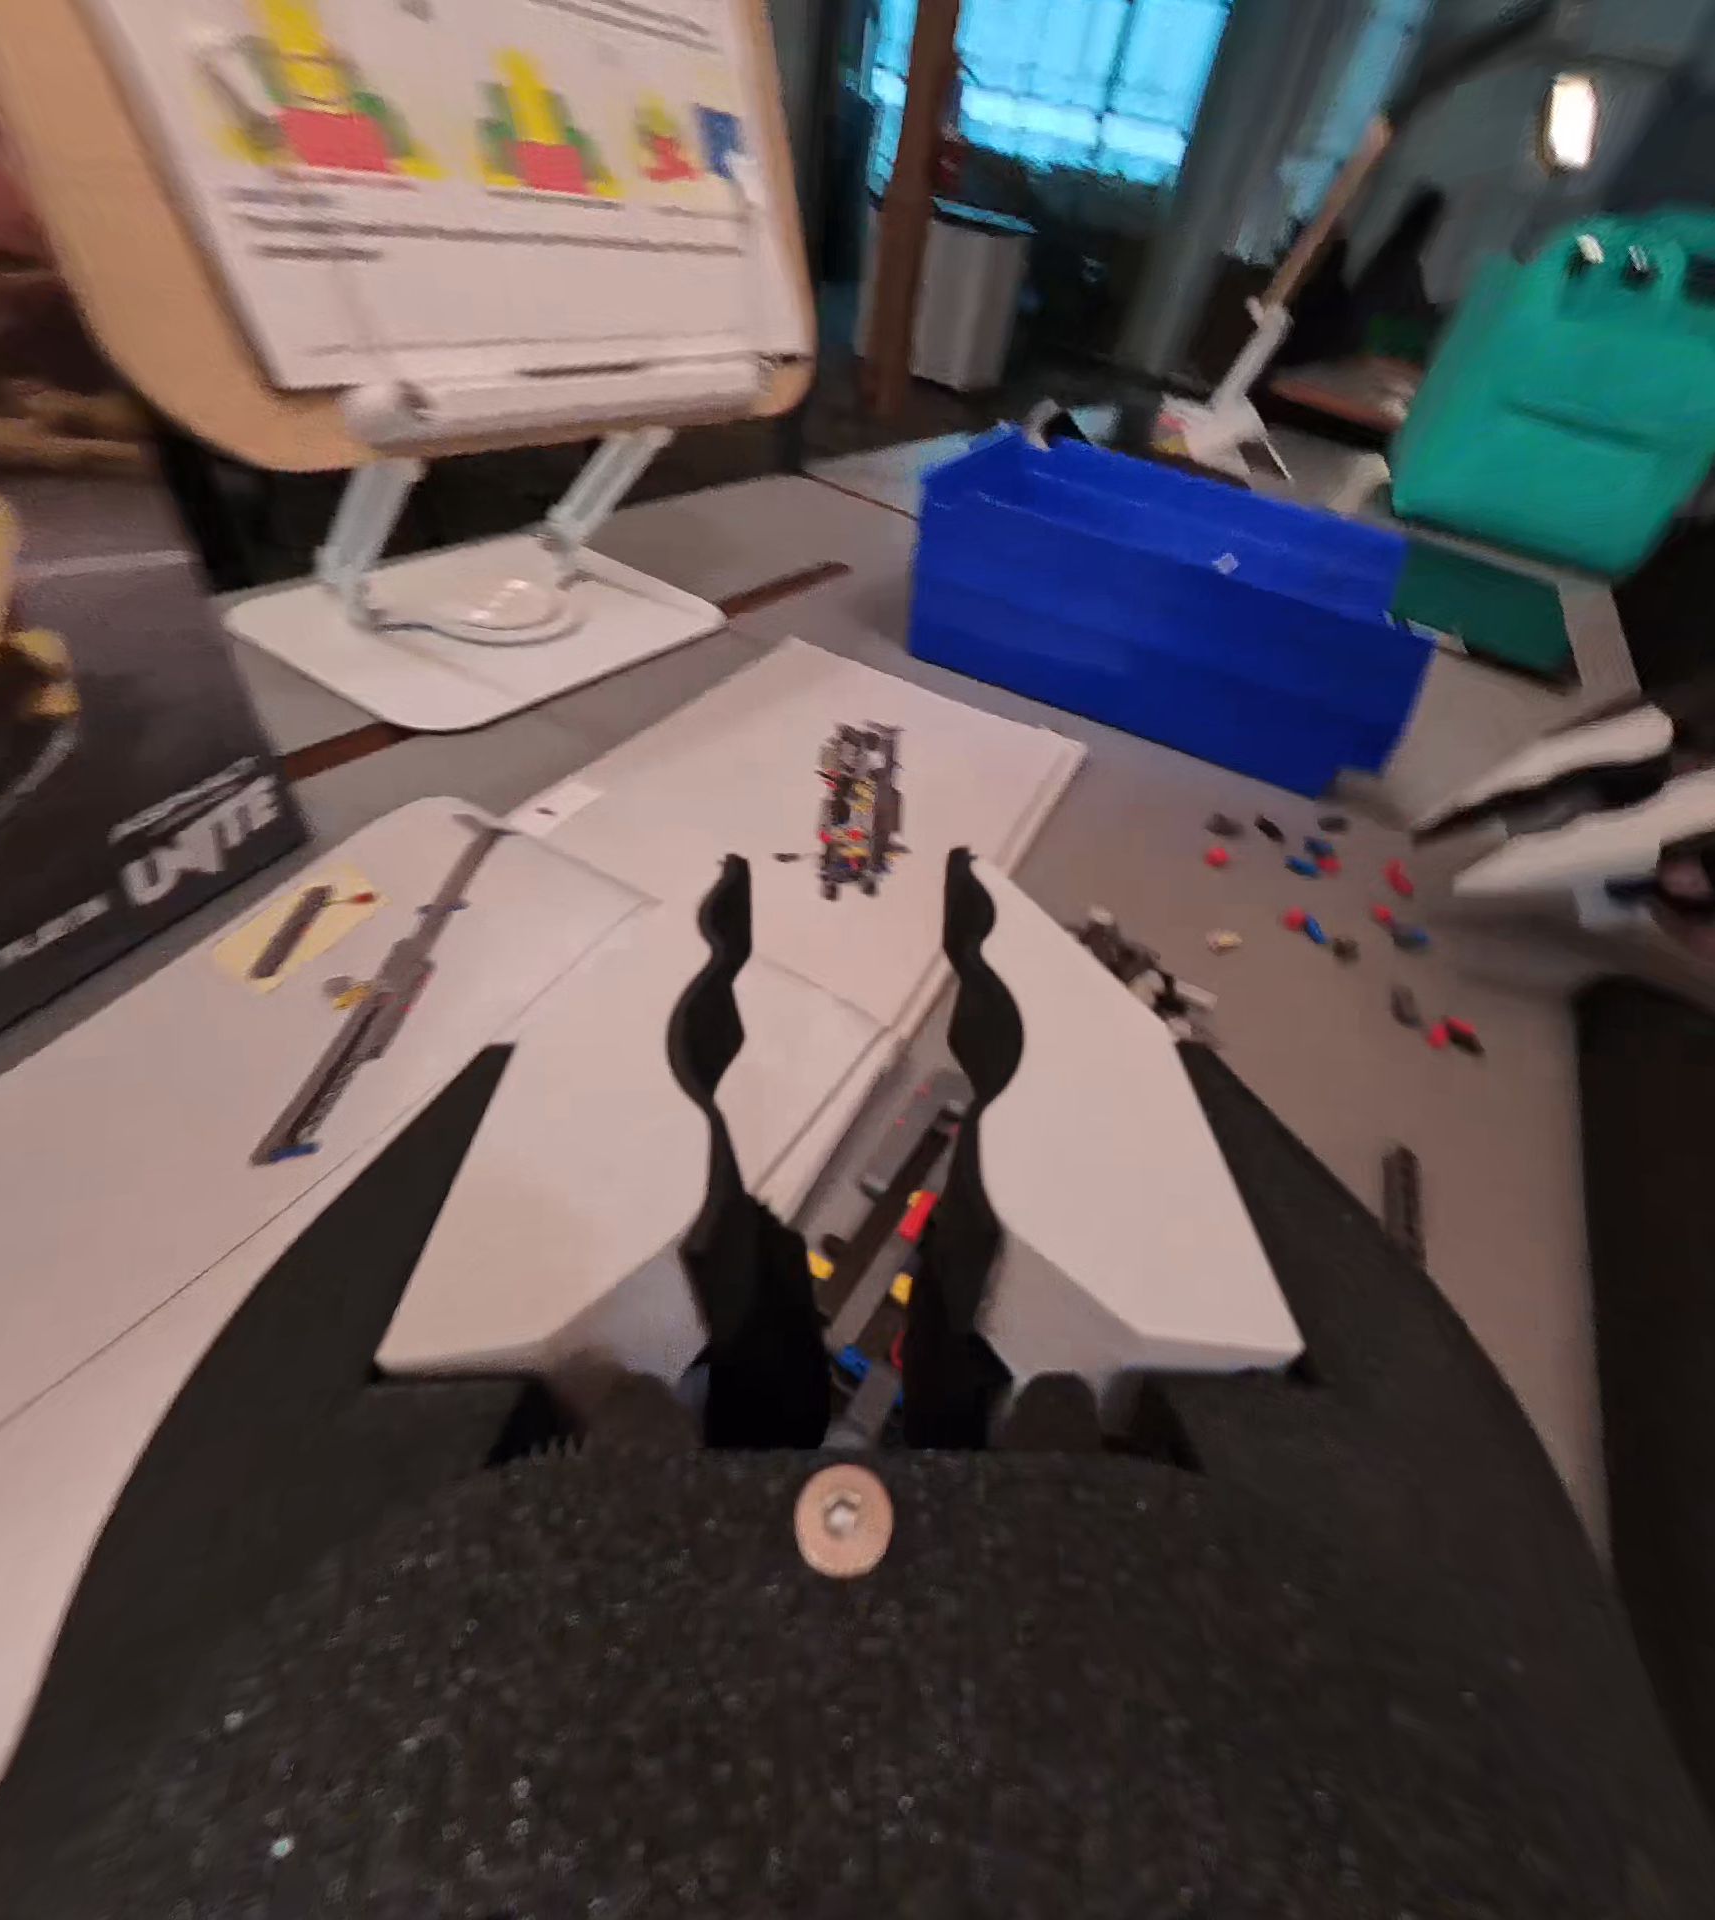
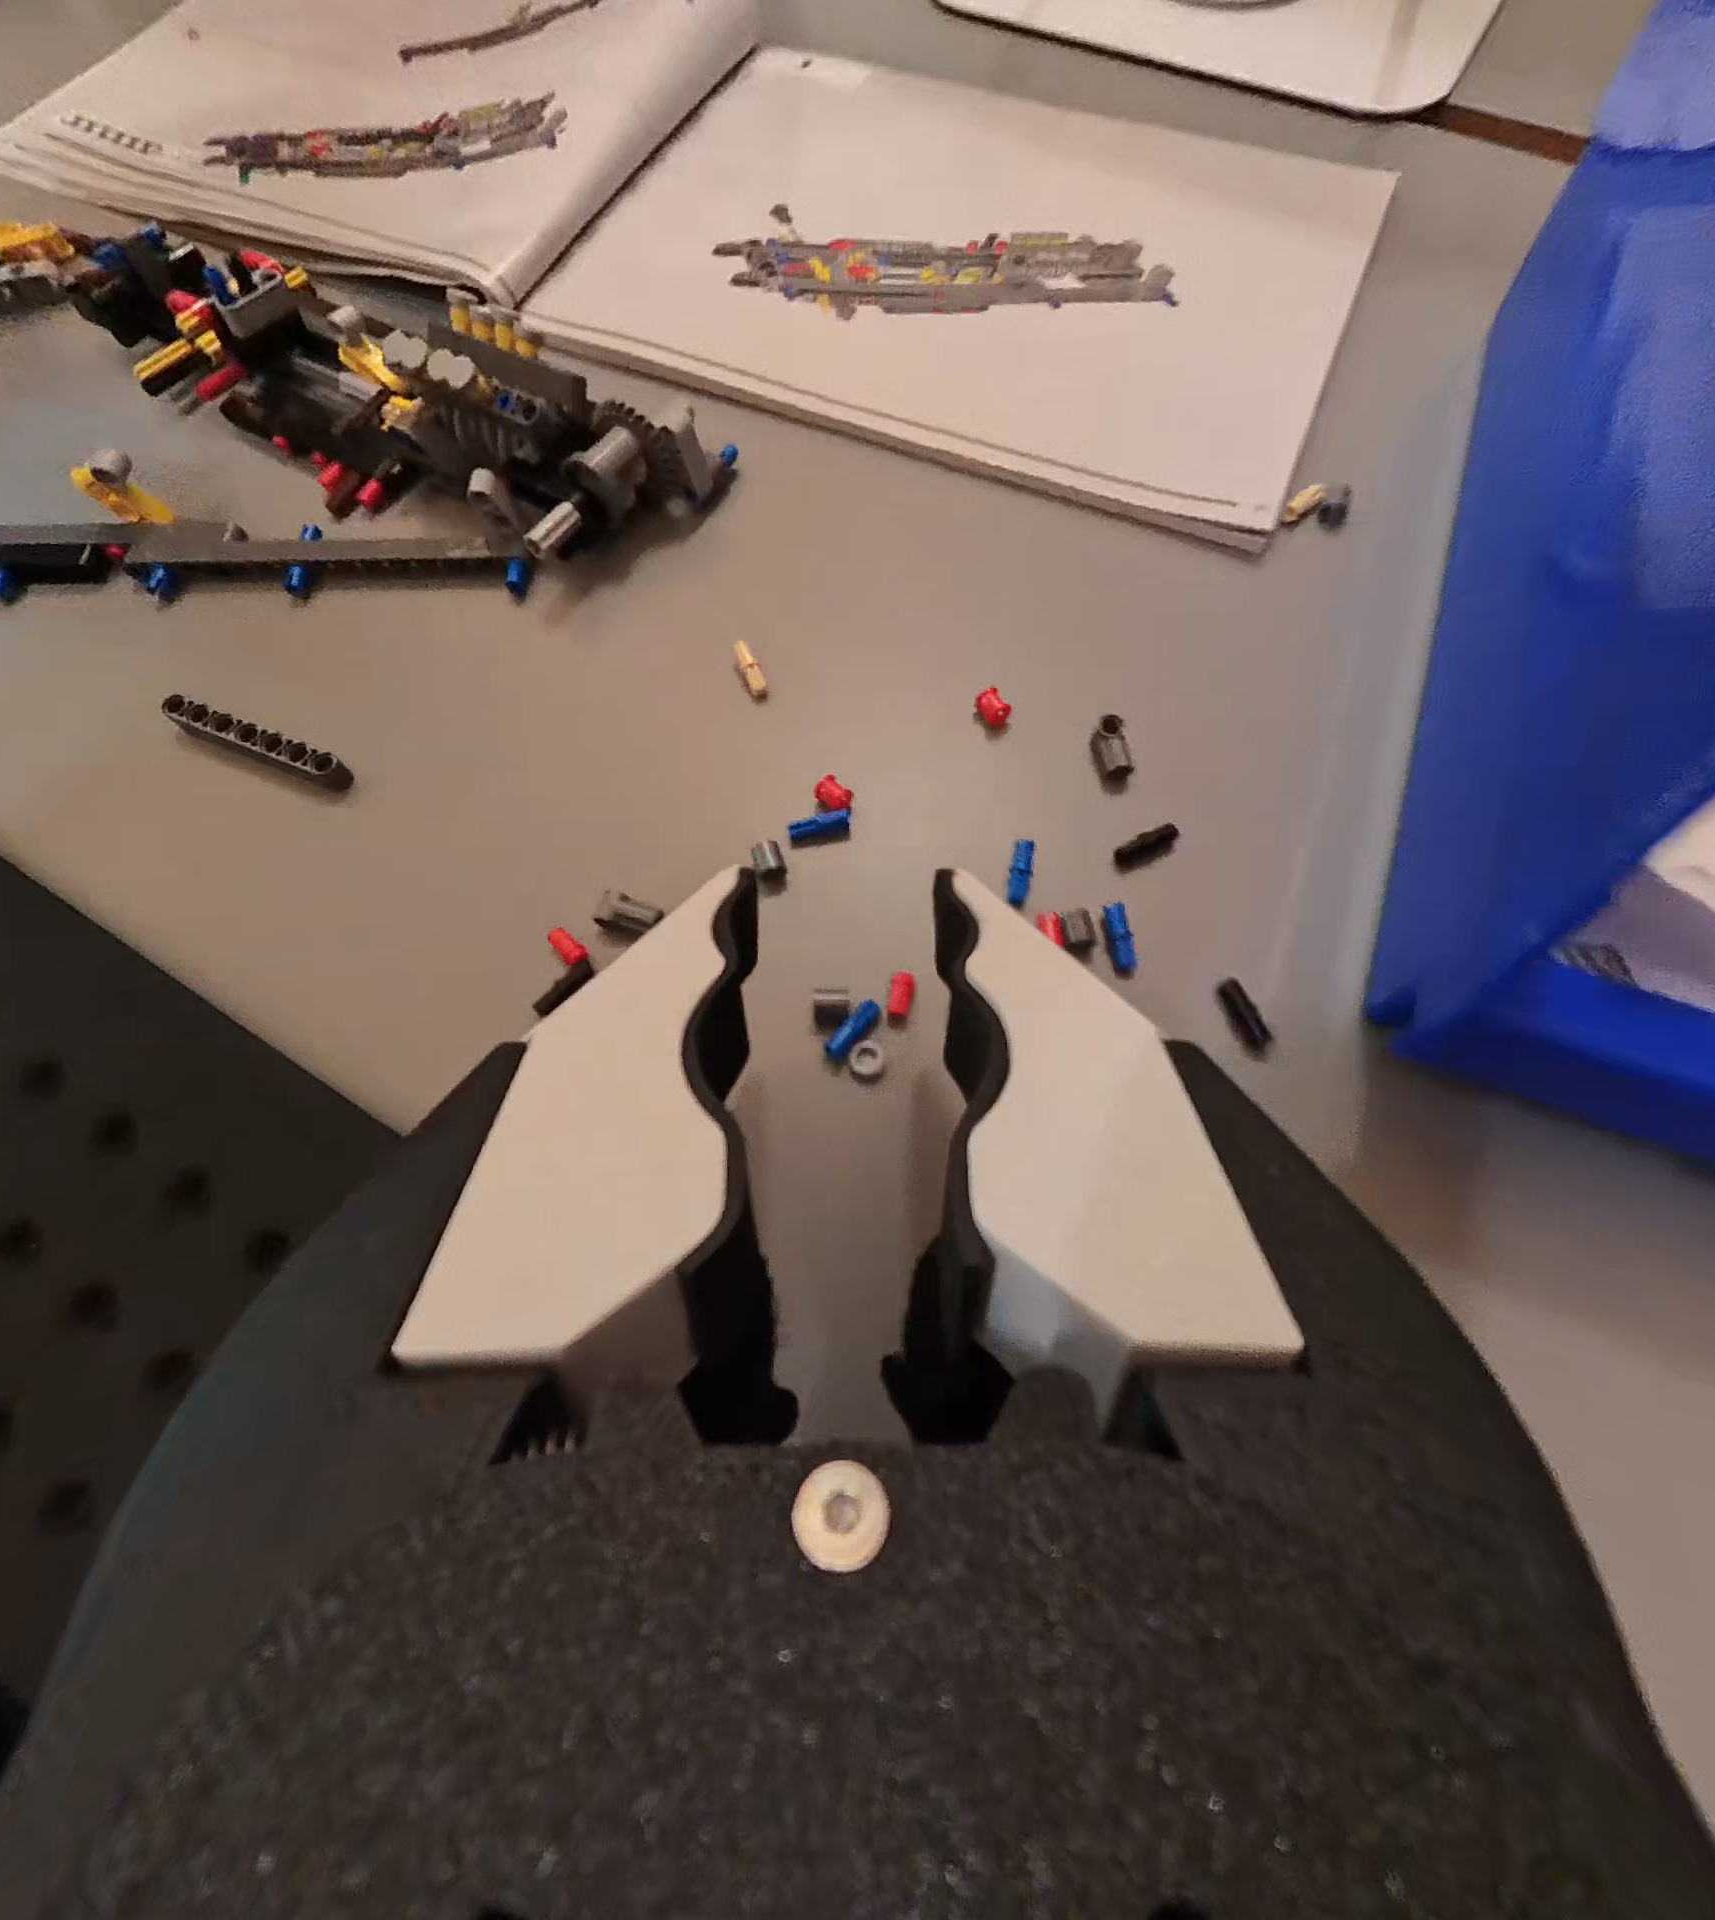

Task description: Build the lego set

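On the grey worktop (image 2: pixel 936 582), the half-built lego model (image 2: pixel 396 384) sits at the left in the right wrist view, right next to the open instruction booklet (image 2: pixel 988 343), with a long dark beam (image 2: pixel 209 556) studded with blue pins just in front of it. A short black beam (image 2: pixel 255 743) lies on its own nearer the edge. The right hand-held gripper (image 2: pixel 845 883) hangs over a scatter of loose pins (image 2: pixel 858 1023), red, blue, black and grey, jaws well apart and nothing in them. The blue bin (image 2: pixel 1611 623) is off to the right.

The left hand-held gripper (image 1: pixel 848 868) is also spread open and empty, up above the booklet pages (image 1: pixel 863 707), with part of the model visible below between its fingers. Farther back there's a stand (image 1: pixel 479 613) holding a printed sheet. That view is pretty blurry.
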Tool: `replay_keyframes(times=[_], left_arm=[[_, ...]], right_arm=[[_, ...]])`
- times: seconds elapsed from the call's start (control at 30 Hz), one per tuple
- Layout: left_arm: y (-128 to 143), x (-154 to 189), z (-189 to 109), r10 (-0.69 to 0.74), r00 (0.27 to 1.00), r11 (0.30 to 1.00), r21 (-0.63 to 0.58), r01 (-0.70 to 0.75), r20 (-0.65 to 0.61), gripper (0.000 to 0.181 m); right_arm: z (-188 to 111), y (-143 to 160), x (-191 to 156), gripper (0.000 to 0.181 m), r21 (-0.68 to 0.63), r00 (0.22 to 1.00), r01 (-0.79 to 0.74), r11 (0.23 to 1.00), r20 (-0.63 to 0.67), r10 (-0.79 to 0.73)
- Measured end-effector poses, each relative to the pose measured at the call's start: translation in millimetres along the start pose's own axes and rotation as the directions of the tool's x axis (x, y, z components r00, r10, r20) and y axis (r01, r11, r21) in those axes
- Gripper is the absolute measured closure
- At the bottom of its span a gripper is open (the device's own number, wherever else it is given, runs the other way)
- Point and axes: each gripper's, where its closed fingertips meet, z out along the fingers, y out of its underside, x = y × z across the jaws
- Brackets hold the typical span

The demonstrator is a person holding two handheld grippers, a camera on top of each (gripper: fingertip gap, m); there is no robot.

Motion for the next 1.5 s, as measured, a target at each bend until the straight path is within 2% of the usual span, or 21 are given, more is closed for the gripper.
replay_keyframes(times=[0.03, 0.1, 0.17, 0.27, 0.33, 0.43, 0.53, 0.73, 0.87, 1.0, 1.07, 1.27, 1.33, 1.5], left_arm=[[-5.3, -10.0, -3.4, -0.049, 0.999, 0.998, 0.045, 0.048, 0.022, 0.148], [-11.5, -10.6, -5.5, -0.158, 0.986, 0.981, 0.104, 0.163, -0.054, 0.149], [-11.1, -12.7, -5.8, -0.244, 0.966, 0.961, 0.113, 0.252, -0.084, 0.149], [-9.8, -7.1, -4.9, -0.271, 0.954, 0.954, 0.099, 0.284, -0.13, 0.151], [-8.5, -3.2, -3.7, -0.248, 0.959, 0.961, 0.088, 0.262, -0.139, 0.151], [-5.7, -4.1, -2.8, -0.187, 0.978, 0.978, 0.078, 0.195, -0.091, 0.152], [-4.8, -0.6, -2.5, -0.147, 0.986, 0.986, 0.061, 0.152, -0.082, 0.152], [1.7, 6.1, 2.8, -0.073, 0.996, 0.997, 0.027, 0.075, -0.06, 0.153], [8.2, 10.1, 7.4, -0.062, 0.996, 0.998, -0.003, 0.062, -0.064, 0.153], [8.6, 8.2, 6.9, -0.065, 0.996, 0.998, -0.004, 0.065, -0.057, 0.153], [6.3, 7.2, 5.8, -0.069, 0.996, 0.998, 0.01, 0.07, -0.056, 0.154], [7.8, 7.9, 6.8, -0.075, 0.995, 0.997, 0.004, 0.076, -0.061, 0.154], [10.1, 9.3, 8.4, -0.067, 0.996, 0.998, -0.009, 0.067, -0.06, 0.154], [12.0, 9.7, 9.0, -0.034, 0.998, 0.999, -0.021, 0.033, -0.046, 0.154]], right_arm=[[6.1, -1.4, -3.5, 0.153, -0.01, 1.0, 0.027, 1.0, 0.012, -0.027], [17.8, -1.9, 1.2, 0.156, -0.058, 0.995, 0.099, 0.993, -0.023, -0.1], [23.6, -6.9, 17.7, 0.158, -0.098, 0.986, 0.133, 0.986, -0.09, -0.142], [37.1, -18.0, 32.0, 0.157, -0.114, 0.99, 0.09, 0.989, -0.1, -0.101], [50.1, -19.6, 30.5, 0.156, -0.134, 0.995, 0.077, 0.988, -0.057, -0.085], [52.4, -18.1, 42.3, 0.156, -0.163, 0.99, 0.096, 0.982, -0.085, -0.111], [37.7, -9.3, 52.7, 0.157, -0.182, 0.992, 0.057, 0.982, -0.103, -0.077], [8.6, 27.2, 61.2, 0.157, -0.224, 0.986, 0.003, 0.975, -0.162, -0.04], [10.4, 32.7, 51.4, 0.157, -0.22, 0.991, -0.012, 0.975, -0.131, -0.017], [19.4, 24.3, 23.4, 0.156, -0.192, 0.998, 0.007, 0.981, -0.053, -0.017], [19.7, 23.5, 14.6, 0.155, -0.188, 0.997, 0.033, 0.982, -0.056, -0.044], [5.3, 34.2, 18.3, 0.16, -0.192, 0.995, -0.009, 0.981, -0.095, -0.009], [7.4, 32.9, 14.9, 0.163, -0.178, 0.998, -0.034, 0.983, -0.066, 0.023], [14.2, 37.8, 15.2, 0.172, -0.217, 0.997, 0.007, 0.976, -0.068, -0.022]])
